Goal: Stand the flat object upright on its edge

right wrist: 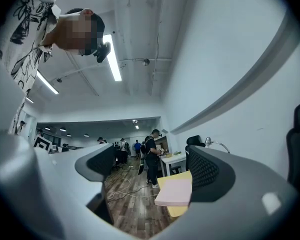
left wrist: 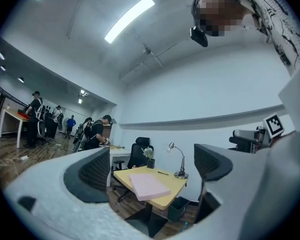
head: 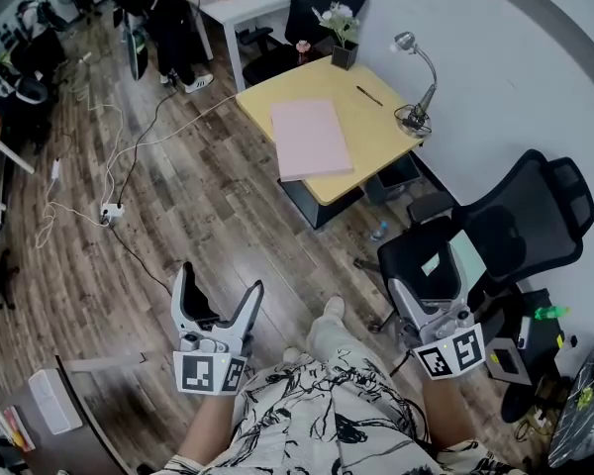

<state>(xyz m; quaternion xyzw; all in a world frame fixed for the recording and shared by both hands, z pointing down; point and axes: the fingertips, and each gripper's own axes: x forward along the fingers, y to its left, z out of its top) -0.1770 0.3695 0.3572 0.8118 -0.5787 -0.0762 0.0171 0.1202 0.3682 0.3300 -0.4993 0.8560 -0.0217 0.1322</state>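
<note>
A flat pink pad (head: 311, 137) lies face down on the small yellow table (head: 376, 132), far ahead of me across the wooden floor. My left gripper (head: 218, 280) is held low near my lap, open and empty, well short of the table. My right gripper (head: 431, 307) is also open and empty, beside a black chair. In the left gripper view the pink pad (left wrist: 149, 185) shows between the spread fingers, lying on the yellow table (left wrist: 174, 193). The right gripper view shows the pink pad (right wrist: 174, 192) partly hidden behind the right finger (right wrist: 210, 176).
A desk lamp (head: 416, 77), a potted flower (head: 342, 38) and a pen (head: 368, 95) share the table. A black office chair (head: 495, 236) stands at my right. Cables and a power strip (head: 109, 211) lie on the floor at left. People work at a white desk (head: 243, 3) behind.
</note>
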